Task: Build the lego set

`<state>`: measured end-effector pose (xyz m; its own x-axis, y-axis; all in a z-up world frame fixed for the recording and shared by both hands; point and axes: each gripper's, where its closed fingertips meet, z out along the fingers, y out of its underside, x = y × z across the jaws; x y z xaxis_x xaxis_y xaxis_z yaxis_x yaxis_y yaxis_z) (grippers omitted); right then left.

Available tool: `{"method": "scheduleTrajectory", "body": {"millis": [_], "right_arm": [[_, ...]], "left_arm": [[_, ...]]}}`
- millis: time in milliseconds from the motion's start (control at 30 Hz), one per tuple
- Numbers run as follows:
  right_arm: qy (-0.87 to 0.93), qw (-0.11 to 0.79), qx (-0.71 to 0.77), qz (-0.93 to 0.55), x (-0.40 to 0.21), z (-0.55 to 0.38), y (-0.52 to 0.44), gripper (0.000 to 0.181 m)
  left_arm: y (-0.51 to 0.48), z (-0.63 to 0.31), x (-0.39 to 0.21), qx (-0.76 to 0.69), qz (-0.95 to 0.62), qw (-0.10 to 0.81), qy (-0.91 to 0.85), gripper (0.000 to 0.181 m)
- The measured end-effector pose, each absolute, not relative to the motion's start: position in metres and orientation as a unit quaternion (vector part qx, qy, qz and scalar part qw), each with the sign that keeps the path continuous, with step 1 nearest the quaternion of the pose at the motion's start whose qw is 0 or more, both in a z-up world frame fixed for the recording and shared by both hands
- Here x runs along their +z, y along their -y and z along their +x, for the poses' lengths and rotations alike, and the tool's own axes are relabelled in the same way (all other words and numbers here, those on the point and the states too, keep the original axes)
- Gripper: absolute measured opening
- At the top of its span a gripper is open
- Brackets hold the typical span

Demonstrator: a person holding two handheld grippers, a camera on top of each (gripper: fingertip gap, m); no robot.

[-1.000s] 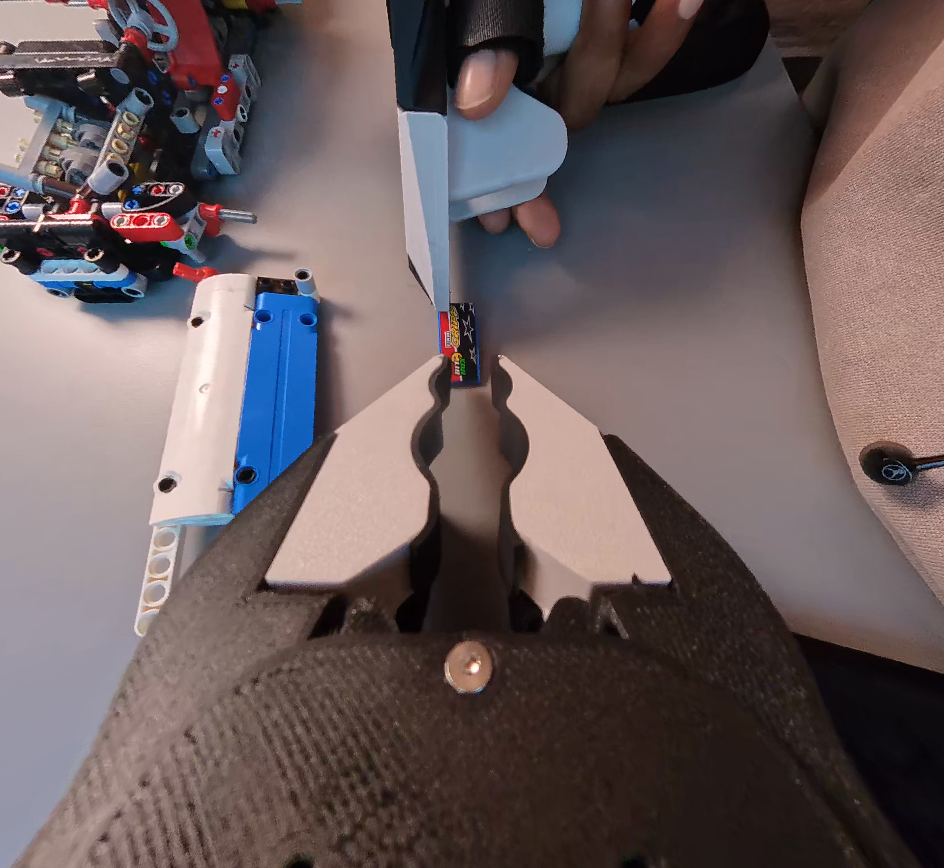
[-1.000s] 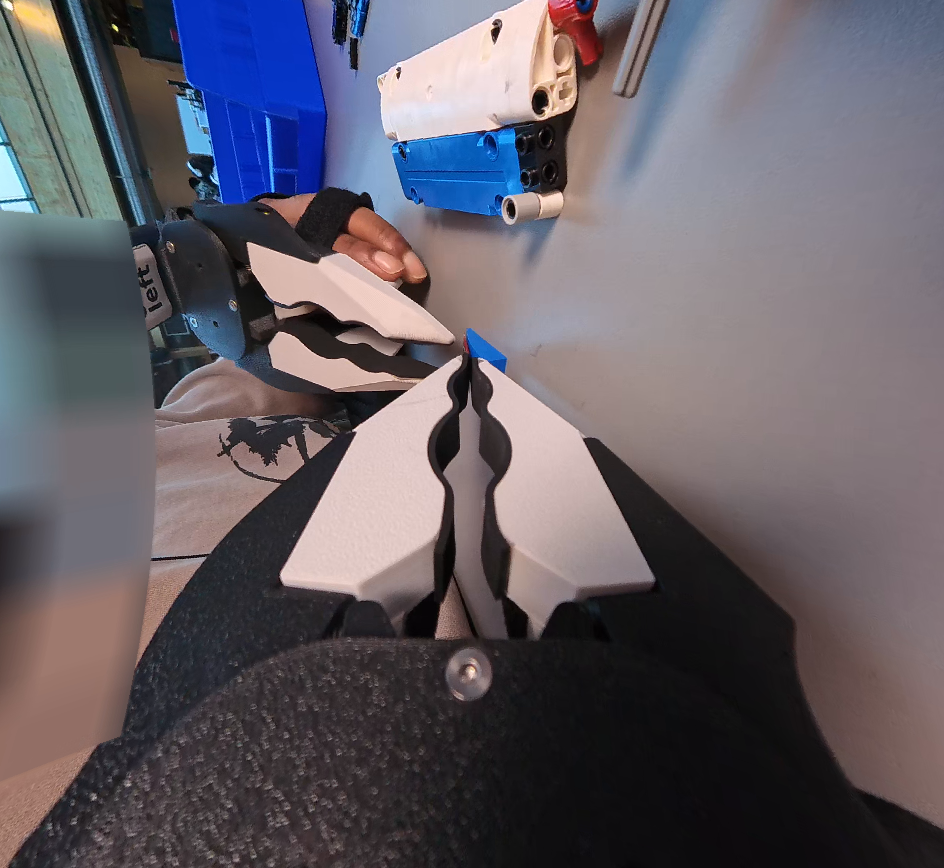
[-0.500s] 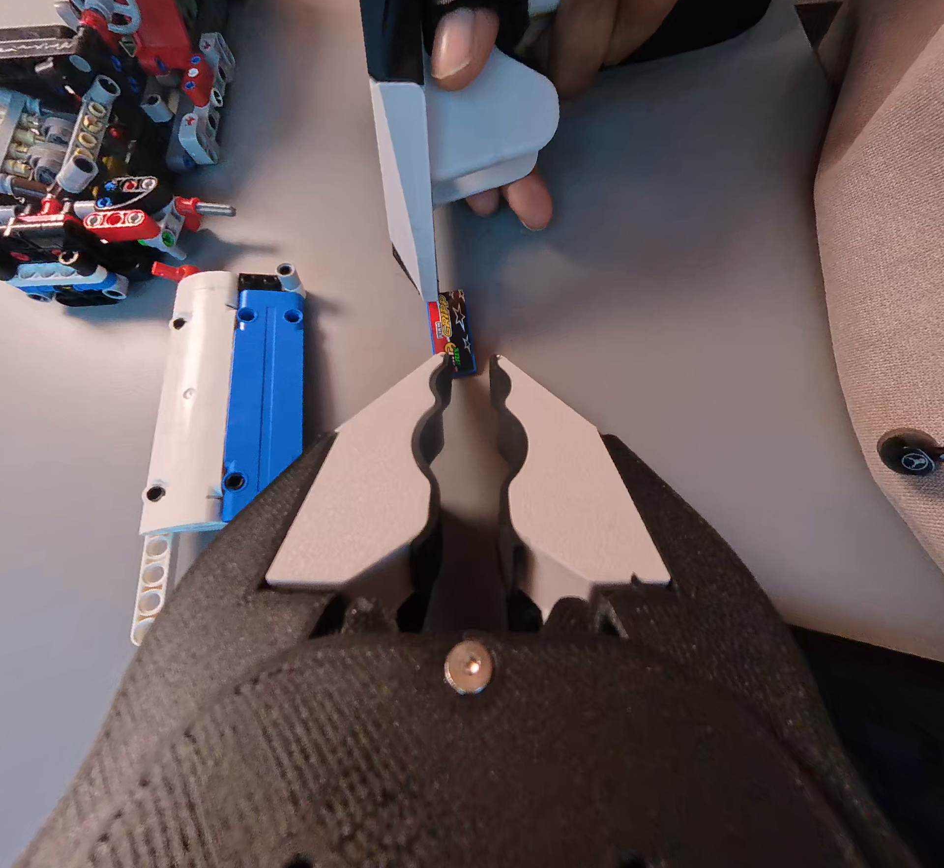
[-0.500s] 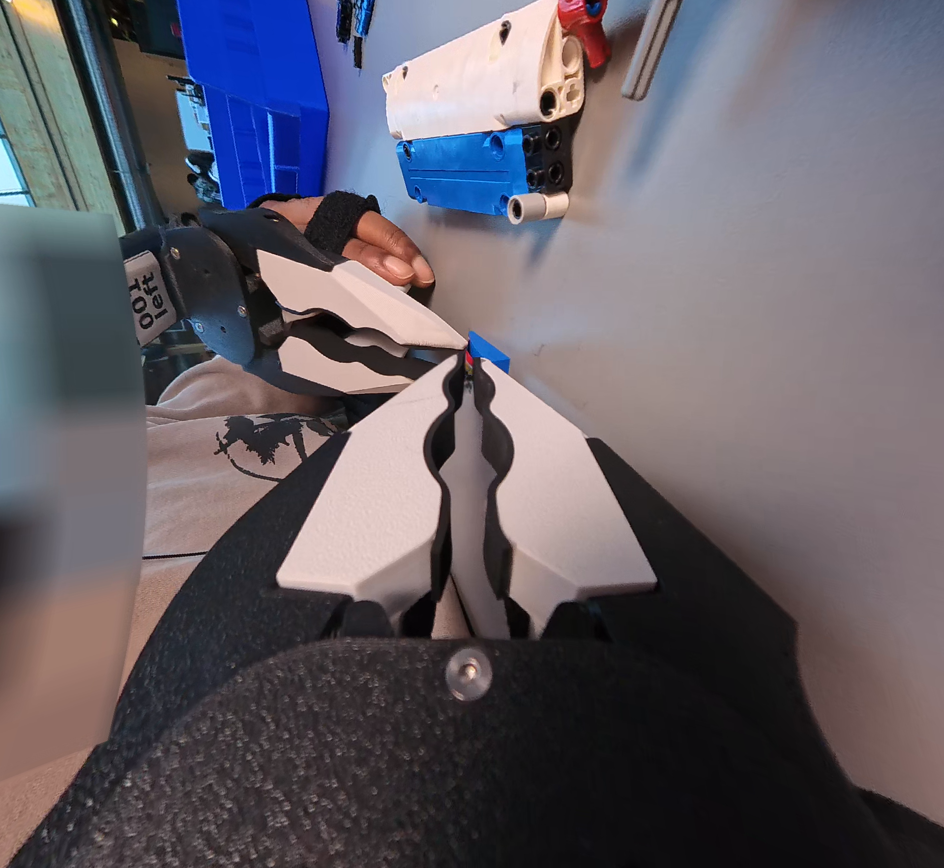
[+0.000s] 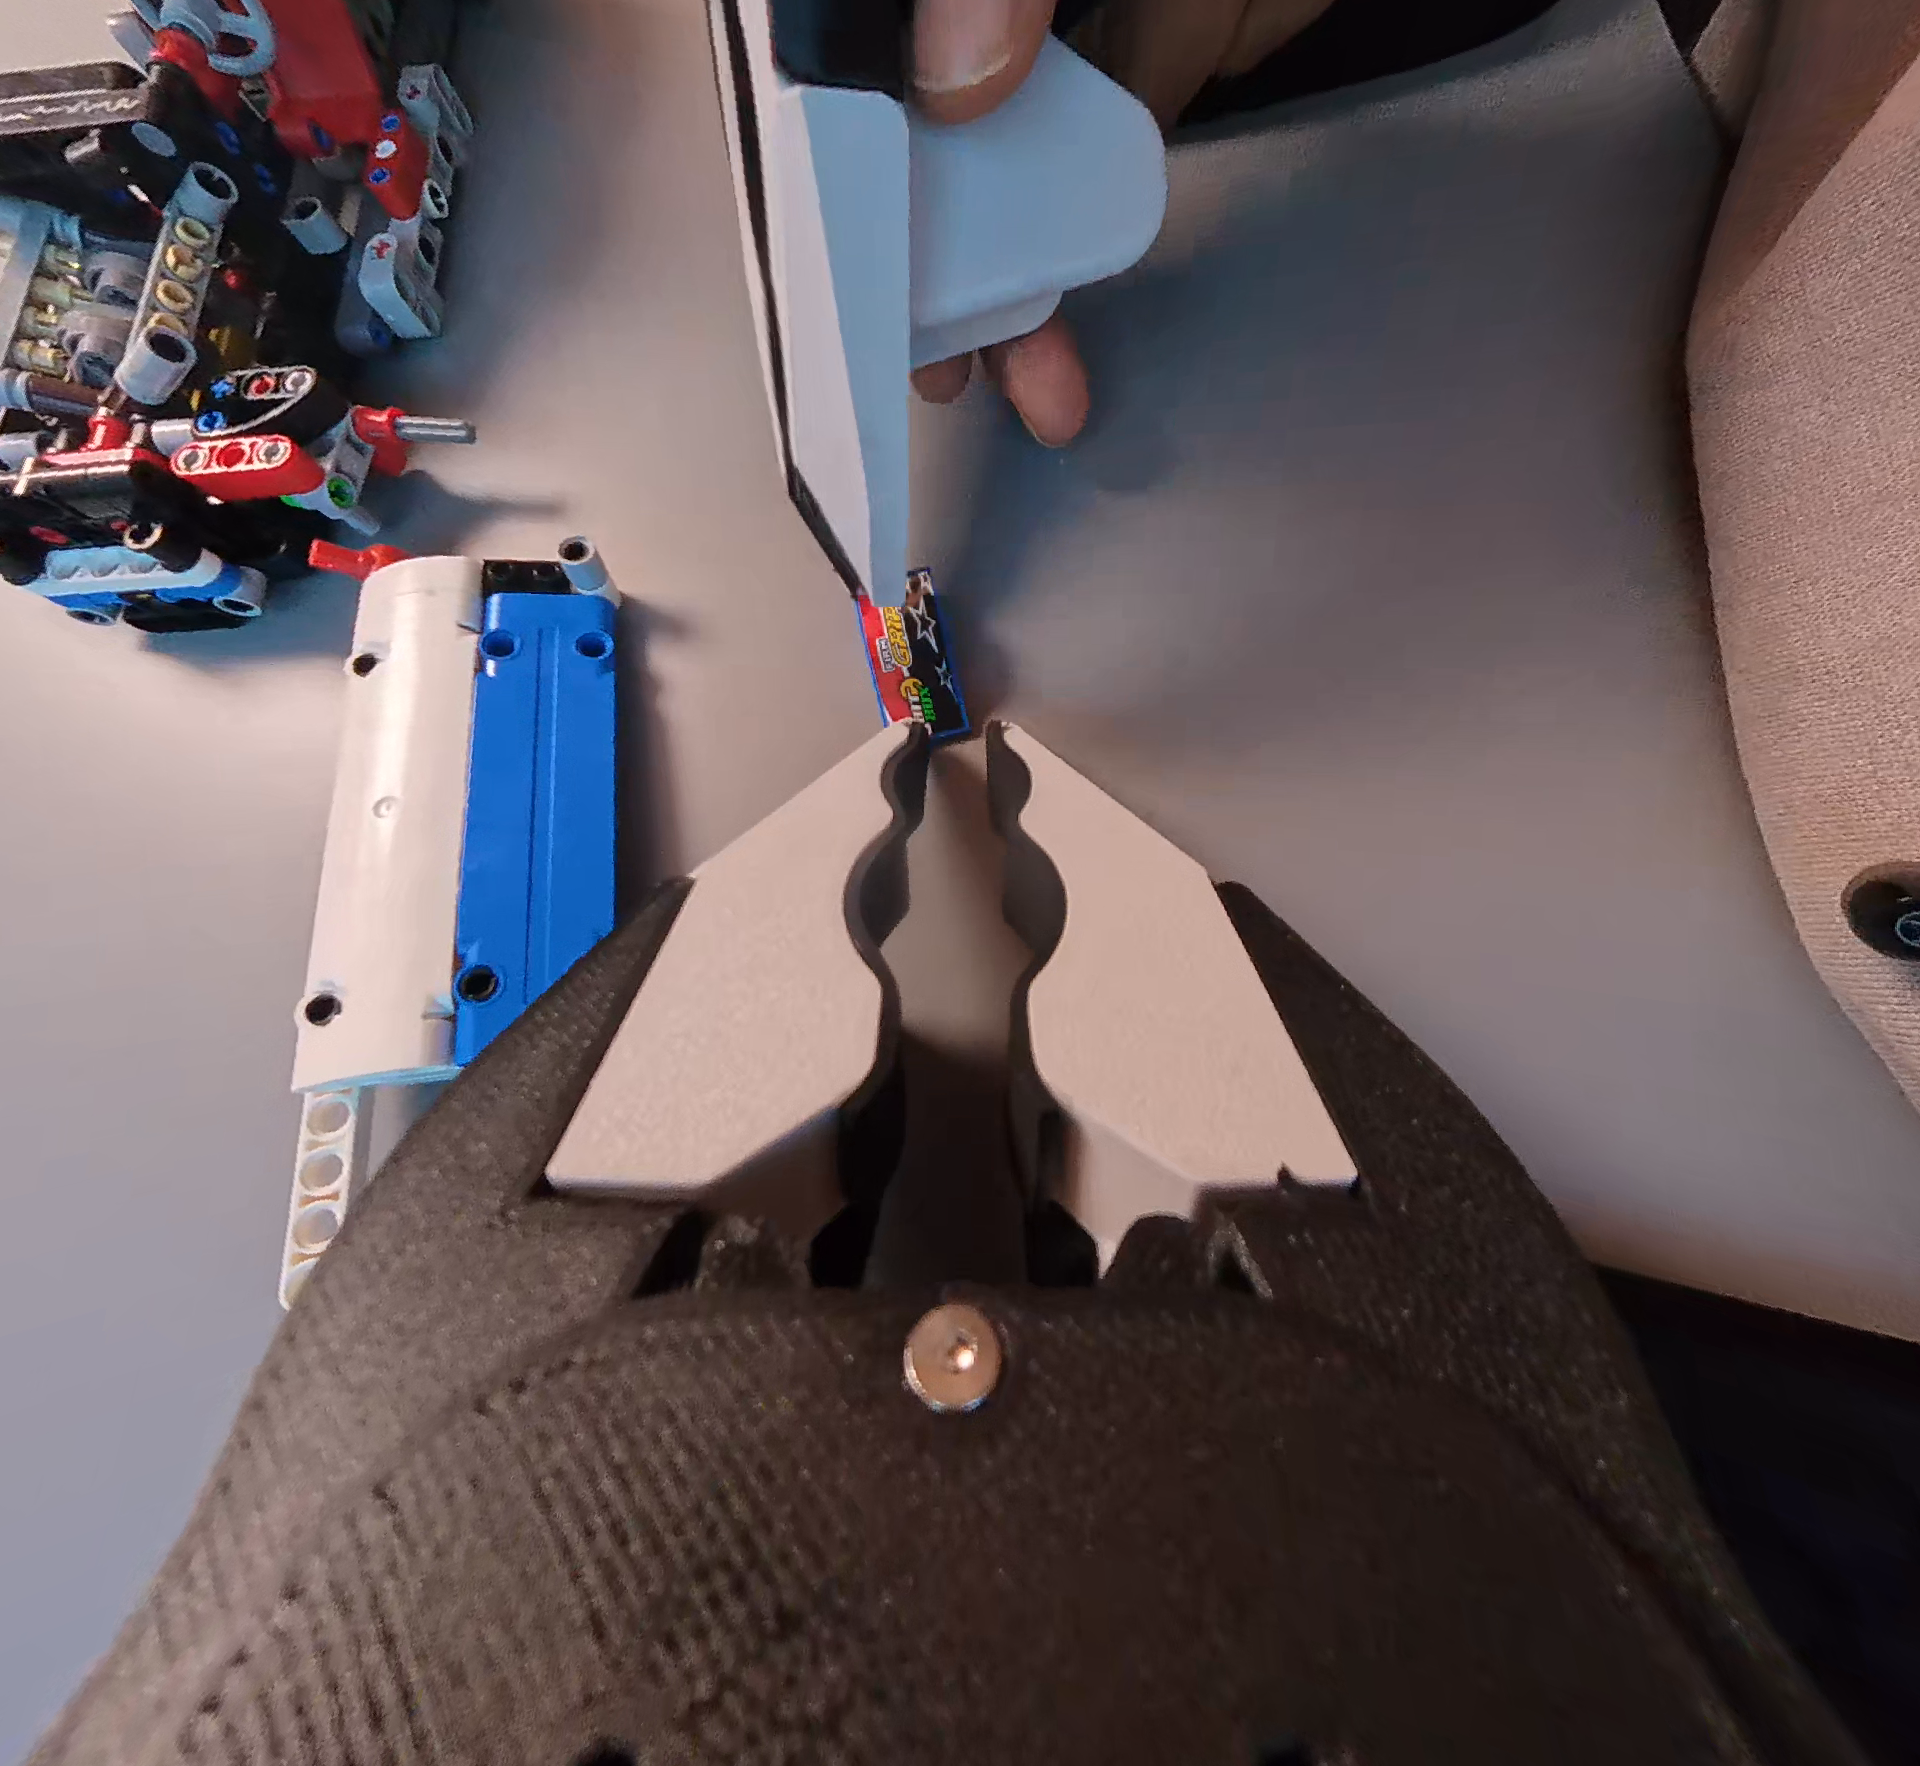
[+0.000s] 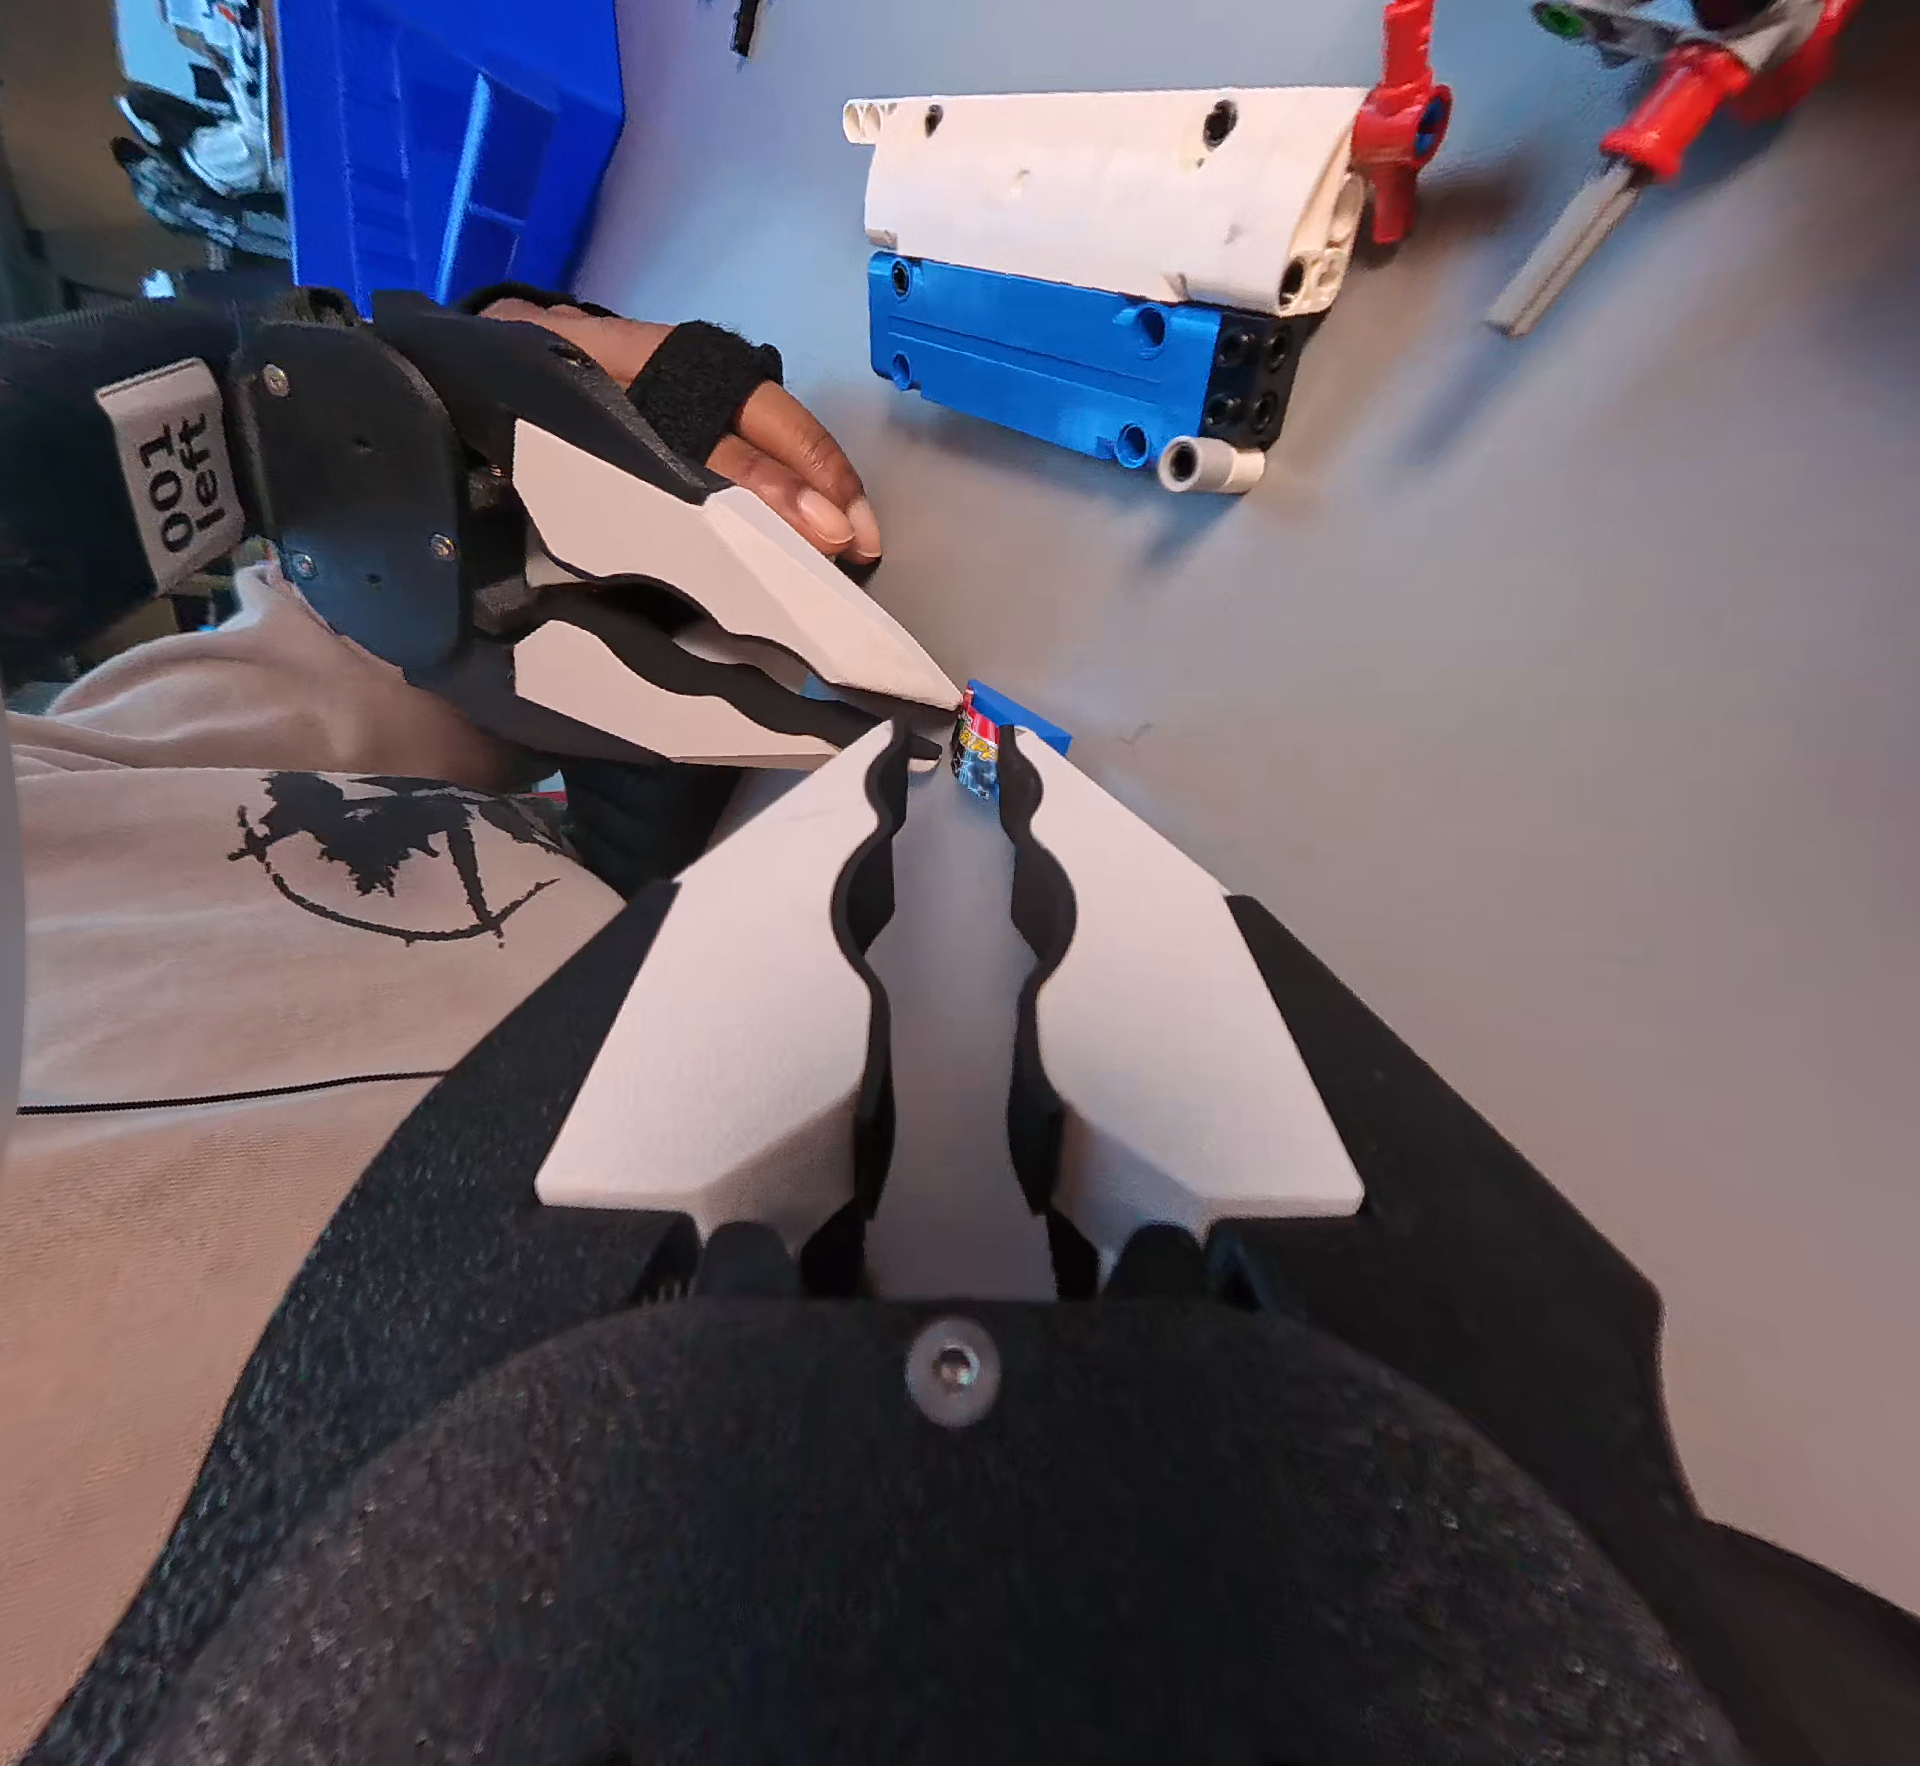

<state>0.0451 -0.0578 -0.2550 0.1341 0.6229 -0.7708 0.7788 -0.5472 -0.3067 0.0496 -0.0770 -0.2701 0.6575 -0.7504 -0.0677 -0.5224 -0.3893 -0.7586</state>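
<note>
A small blue tile (image 5: 920, 656) with a colourful sticker lies on the grey table (image 5: 1351, 677). My left gripper (image 5: 954, 729) is open by a narrow gap, its tips at the tile's near end, with nothing between the fingers. My right gripper (image 6: 961, 734) is open with the tile (image 6: 977, 750) between its tips, close to the right finger. In the left wrist view the right gripper (image 5: 878, 573) comes down from above and its tip meets the tile's far end. In the right wrist view the left gripper (image 6: 940, 729) reaches in from the left, its upper tip touching the tile.
A white and blue panel assembly (image 5: 457, 823) lies left of the tile; it also shows in the right wrist view (image 6: 1091, 262). The partly built car (image 5: 156, 262) sits far left. A blue bin (image 6: 436, 54), a red connector (image 6: 1403, 116) and a red-tipped axle (image 6: 1621, 158) lie beyond. Both grippers' tips are close together, under 4 cm apart.
My right gripper has opened; it was shut at the tile before. My left gripper's gap has narrowed a little and its tips have come up to the tile.
</note>
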Motion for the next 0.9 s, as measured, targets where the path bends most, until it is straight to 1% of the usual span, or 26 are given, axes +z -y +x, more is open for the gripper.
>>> {"method": "scheduleTrajectory", "body": {"millis": [100, 167, 333, 433, 533, 633, 800, 900], "right_arm": [[-0.483, 0.072, -0.458, 0.743, -0.254, 0.045, 0.059, 0.018], [-0.485, 0.071, -0.459, 0.741, -0.253, 0.046, 0.059, 0.019], [-0.478, 0.074, -0.465, 0.741, -0.253, 0.046, 0.058, 0.019], [-0.475, 0.078, -0.468, 0.741, -0.253, 0.046, 0.058, 0.019], [-0.474, 0.081, -0.469, 0.741, -0.253, 0.046, 0.058, 0.019], [-0.469, 0.083, -0.472, 0.742, -0.253, 0.046, 0.058, 0.019], [-0.465, 0.084, -0.476, 0.741, -0.252, 0.046, 0.056, 0.019], [-0.465, 0.084, -0.477, 0.741, -0.252, 0.046, 0.057, 0.019]], "left_arm": [[0.077, 0.050, -0.270, -0.148, -0.821, 0.393, -0.386, 0.009], [0.078, 0.050, -0.269, -0.160, -0.821, 0.393, -0.382, 0.013], [0.077, 0.052, -0.262, -0.185, -0.815, 0.405, -0.371, 0.011], [0.077, 0.055, -0.268, -0.163, -0.815, 0.395, -0.391, 0.011], [0.076, 0.057, -0.268, -0.157, -0.814, 0.396, -0.396, 0.007], [0.076, 0.057, -0.268, -0.158, -0.814, 0.394, -0.397, 0.007], [0.068, 0.055, -0.257, -0.189, -0.820, 0.411, -0.351, 0.015], [0.063, 0.055, -0.262, -0.174, -0.829, 0.400, -0.350, 0.022]]}}
